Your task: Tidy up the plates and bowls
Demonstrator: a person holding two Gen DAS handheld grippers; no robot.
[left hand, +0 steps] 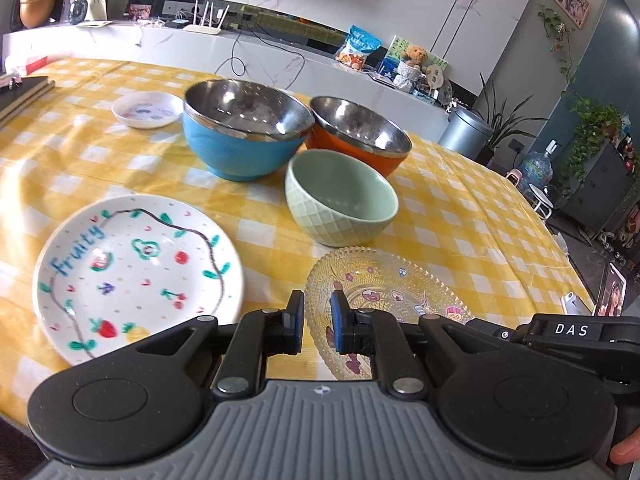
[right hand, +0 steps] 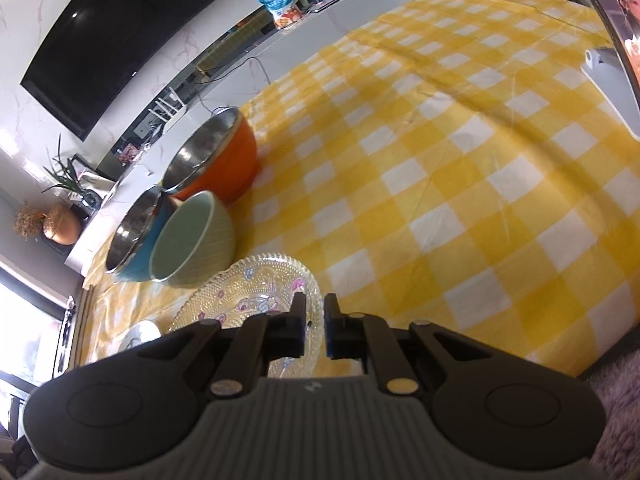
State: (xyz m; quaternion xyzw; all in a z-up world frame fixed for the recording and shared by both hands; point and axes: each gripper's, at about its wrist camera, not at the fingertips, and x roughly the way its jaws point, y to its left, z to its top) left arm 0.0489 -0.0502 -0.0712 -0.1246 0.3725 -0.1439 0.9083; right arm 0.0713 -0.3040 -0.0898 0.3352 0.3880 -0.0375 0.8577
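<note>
A clear glass plate (left hand: 384, 292) with cartoon prints lies near the table's front edge; its rim runs between the fingers of both grippers. My left gripper (left hand: 317, 312) is nearly closed around its left rim. My right gripper (right hand: 315, 314) is nearly closed around its right rim (right hand: 256, 292). A white "Fruity" plate (left hand: 136, 272) lies to the left. A green ceramic bowl (left hand: 340, 204) stands behind the glass plate, also in the right wrist view (right hand: 192, 236). A blue steel bowl (left hand: 244, 132) and an orange steel bowl (left hand: 360, 132) stand further back. A small white dish (left hand: 146, 110) is far left.
The table has a yellow checked cloth (left hand: 460, 216). Dark books (left hand: 24, 92) lie at the far left. A phone on a stand (right hand: 616, 48) is at the right edge of the table. A white counter with clutter runs behind the table.
</note>
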